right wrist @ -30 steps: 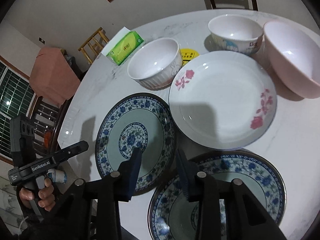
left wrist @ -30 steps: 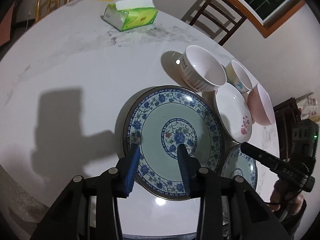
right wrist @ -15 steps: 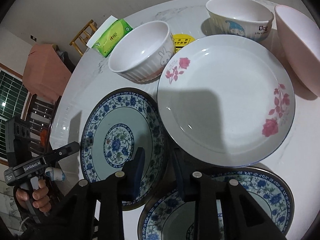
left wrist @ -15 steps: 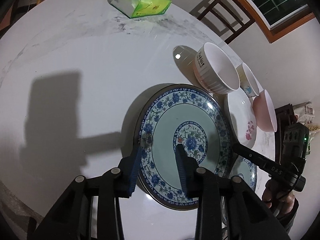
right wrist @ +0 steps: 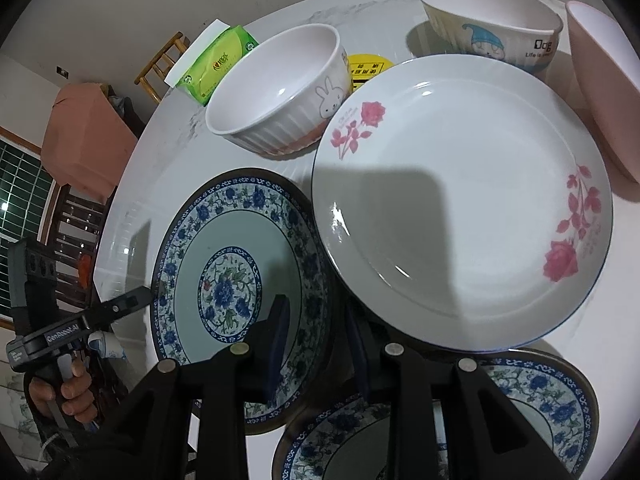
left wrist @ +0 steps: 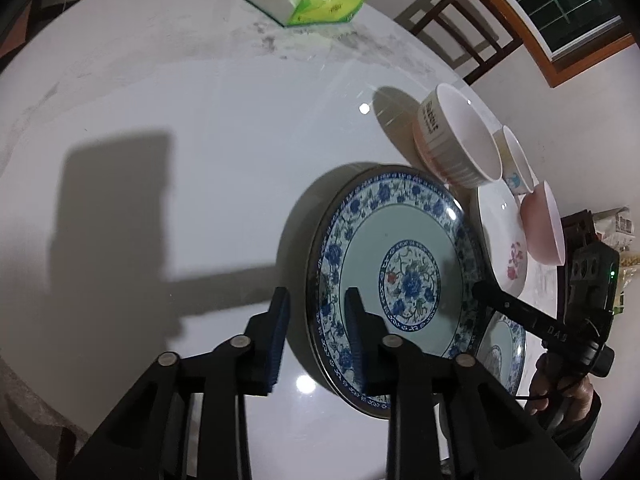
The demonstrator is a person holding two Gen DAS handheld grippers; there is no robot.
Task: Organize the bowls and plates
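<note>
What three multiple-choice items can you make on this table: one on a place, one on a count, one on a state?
1. The yellow disc lies:
A. on the rose plate
B. between the rabbit bowl and the dog bowl
C. under the tissue pack

2. How many blue plates are there?
A. one
B. two
C. three

3. The bowls are:
A. stacked
B. upside down
C. upright, not stacked

Key:
1 B: the disc shows in the gap between those two bowls.
2 B: one blue plate lies at the left and another at the bottom of the right wrist view.
3 C: the rabbit bowl, the dog bowl and the pink bowl each show an open inside, and none sits in another.
</note>
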